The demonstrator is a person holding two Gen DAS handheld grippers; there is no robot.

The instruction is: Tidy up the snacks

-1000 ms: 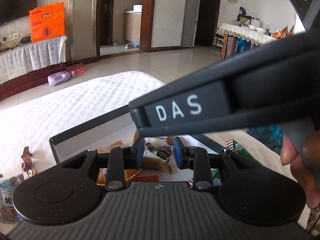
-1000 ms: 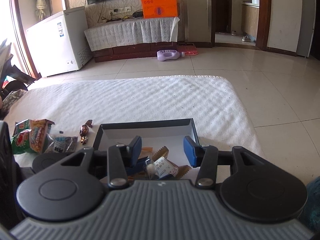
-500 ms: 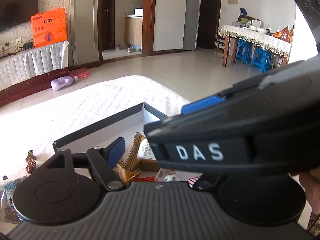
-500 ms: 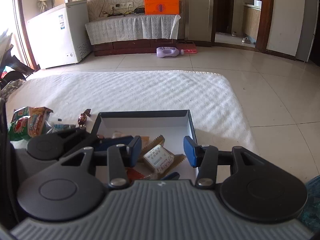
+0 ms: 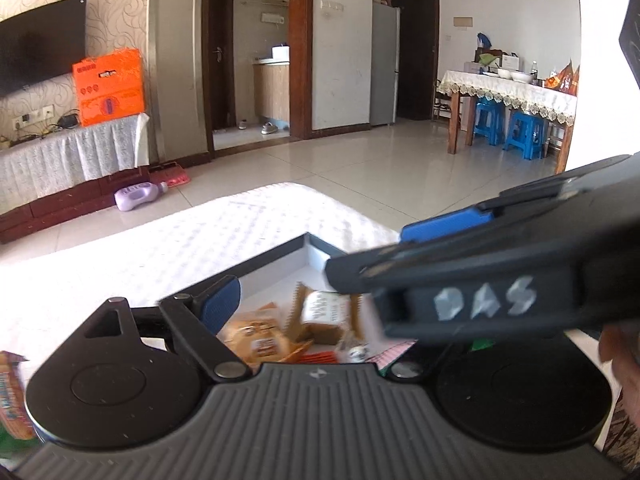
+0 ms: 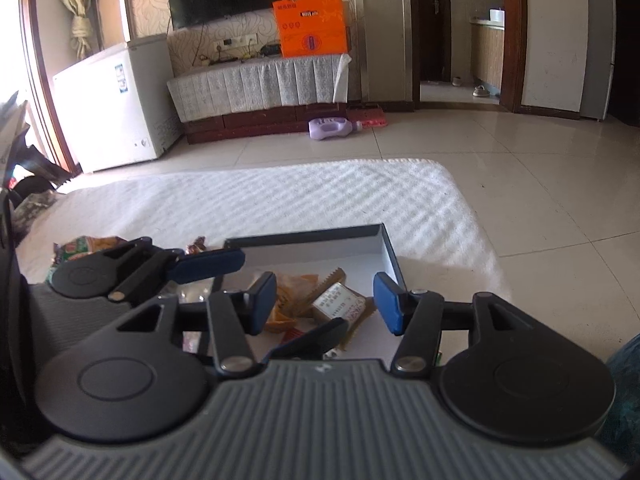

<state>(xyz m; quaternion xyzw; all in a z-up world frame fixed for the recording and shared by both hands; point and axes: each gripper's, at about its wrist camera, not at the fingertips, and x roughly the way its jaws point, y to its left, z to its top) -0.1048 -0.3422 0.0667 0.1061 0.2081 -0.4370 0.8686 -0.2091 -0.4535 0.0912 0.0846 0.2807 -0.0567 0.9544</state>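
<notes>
Far half of grey-walled white tray (image 6: pixel 352 258) bare; wrapped snacks (image 6: pixel 338 306) and left tongs (image 6: pixel 256 308) crowd near half.

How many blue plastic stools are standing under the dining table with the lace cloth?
2. Both blue stools stand side by side beneath the dining table at the far right of the room: one nearer the table's leg, the other to its right. More may be hidden behind the right gripper.

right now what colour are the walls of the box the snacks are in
Dark grey outside, white inside; the box shows best in the right wrist view.
</notes>
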